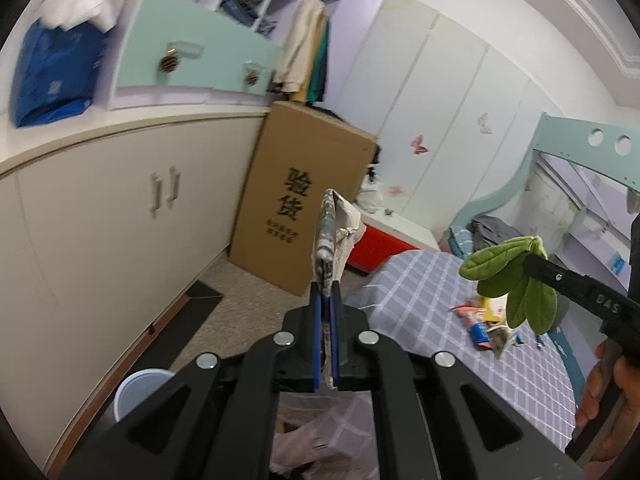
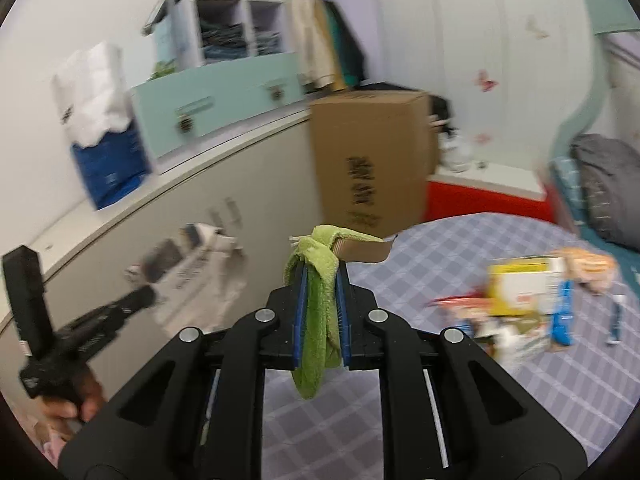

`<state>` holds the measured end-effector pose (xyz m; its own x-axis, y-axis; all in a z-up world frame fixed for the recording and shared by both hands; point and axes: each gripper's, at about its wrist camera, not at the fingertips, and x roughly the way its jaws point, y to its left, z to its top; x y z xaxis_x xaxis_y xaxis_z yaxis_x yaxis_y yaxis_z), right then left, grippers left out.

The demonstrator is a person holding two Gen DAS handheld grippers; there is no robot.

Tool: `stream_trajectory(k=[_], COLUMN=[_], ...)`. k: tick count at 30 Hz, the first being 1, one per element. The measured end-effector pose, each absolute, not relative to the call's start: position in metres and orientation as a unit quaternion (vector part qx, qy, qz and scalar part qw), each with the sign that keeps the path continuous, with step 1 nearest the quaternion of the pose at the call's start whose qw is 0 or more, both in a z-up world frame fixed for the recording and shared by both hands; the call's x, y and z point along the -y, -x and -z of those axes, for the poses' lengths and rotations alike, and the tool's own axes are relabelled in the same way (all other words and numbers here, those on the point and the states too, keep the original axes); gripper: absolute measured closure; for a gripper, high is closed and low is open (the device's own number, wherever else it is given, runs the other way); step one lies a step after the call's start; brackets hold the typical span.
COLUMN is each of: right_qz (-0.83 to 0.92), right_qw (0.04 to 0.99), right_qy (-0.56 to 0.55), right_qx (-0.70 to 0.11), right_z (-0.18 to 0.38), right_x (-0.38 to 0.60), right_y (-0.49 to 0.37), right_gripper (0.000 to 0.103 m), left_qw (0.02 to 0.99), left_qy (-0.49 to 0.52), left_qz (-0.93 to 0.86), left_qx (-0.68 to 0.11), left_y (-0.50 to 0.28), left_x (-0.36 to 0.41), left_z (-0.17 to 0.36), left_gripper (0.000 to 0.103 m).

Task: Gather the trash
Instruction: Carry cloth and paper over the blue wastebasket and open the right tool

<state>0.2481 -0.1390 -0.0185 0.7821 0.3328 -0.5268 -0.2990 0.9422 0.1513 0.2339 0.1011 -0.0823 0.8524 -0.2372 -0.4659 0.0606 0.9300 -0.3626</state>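
Note:
My left gripper [image 1: 327, 300] is shut on a flattened, crumpled wrapper [image 1: 329, 236] that sticks up from the jaws above the floor beside the table. My right gripper [image 2: 322, 280] is shut on a green cloth [image 2: 316, 320] that hangs down between the jaws; it also shows in the left wrist view [image 1: 508, 276] at the right. A pile of trash [image 2: 524, 300] with a yellow box, blue packet and snack wrappers lies on the checked tablecloth [image 2: 400, 420]; the pile shows in the left wrist view [image 1: 486, 324] too.
A tall cardboard box [image 1: 296, 196] stands on the floor against white cabinets [image 1: 120, 220]. A white cup [image 1: 138, 390] sits low at the left. A clear plastic bag [image 1: 316, 436] lies under my left gripper. A red and white bench [image 2: 480, 192] and a bed [image 2: 600, 192] stand behind the table.

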Motion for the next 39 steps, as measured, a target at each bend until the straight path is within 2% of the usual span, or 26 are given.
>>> stream_trajectory(k=[9, 21, 22, 23, 25, 39], right_qz=[-0.253, -0.314, -0.315, -0.315, -0.308, -0.284], right_qw=[0.902, 0.838, 0.836, 0.833, 0.832, 0.822], right_qy=[0.0, 0.055, 0.06, 0.065, 0.069, 0.052], right_qx=[-0.349, -0.442, -0.446, -0.451, -0.457, -0.49], right_z=[0.077, 0.201, 0.207, 0.214, 0.227, 0.256], right_x=[0.013, -0.122, -0.127, -0.132, -0.138, -0.121], right_y=[-0.269, -0.293, -0.295, -0.299, -0.303, -0.312], right_gripper=[0.089, 0.088, 0.082, 0.069, 0.05, 0.046], left_qw=[0.933, 0.881, 0.877, 0.871, 0.864, 0.841], left_qy=[0.193, 0.244, 0.246, 0.247, 0.249, 0.25], left_qz=[0.002, -0.107, -0.114, -0.121, -0.129, -0.127], left_qx=[-0.305, -0.392, -0.398, -0.406, -0.418, -0.462], left_y=[-0.232, -0.229, -0.229, -0.229, -0.23, -0.244], left_x=[-0.182, -0.281, -0.286, -0.291, -0.297, -0.297], left_z=[0.13, 0.229, 0.236, 0.244, 0.255, 0.295], left_gripper=[0.1, 0.1, 0.1, 0.1, 0.1, 0.099])
